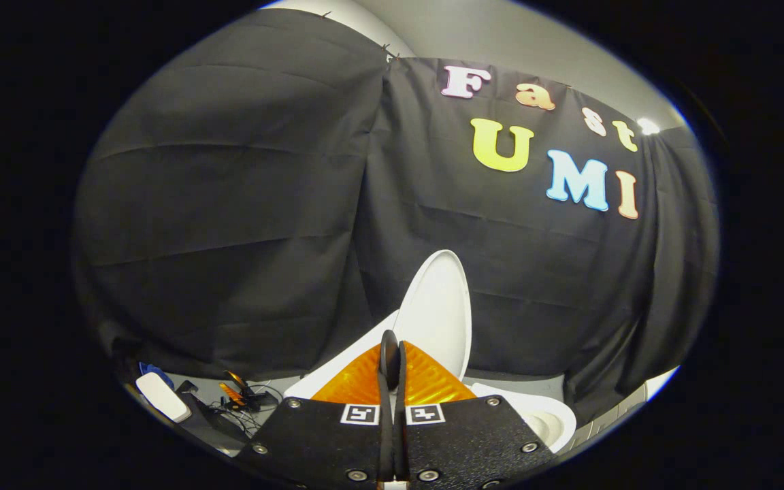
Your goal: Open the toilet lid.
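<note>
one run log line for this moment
lid: raised, upright | claw: shut, holding nothing, just before lid | bowl: exposed

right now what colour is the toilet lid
White, standing raised just beyond the shut gripper; toilet lid, gripper view.

The claw [392, 354], its two fingers pressed flat together with nothing between them, covers the lower part of the raised white oval plastic toilet lid [441, 309] and the hinge behind it. The white ceramic toilet bowl [547, 416] shows just a curved piece beside the claw's body. The small orange and black tools [239, 393] on the floor are too small to identify.
</note>
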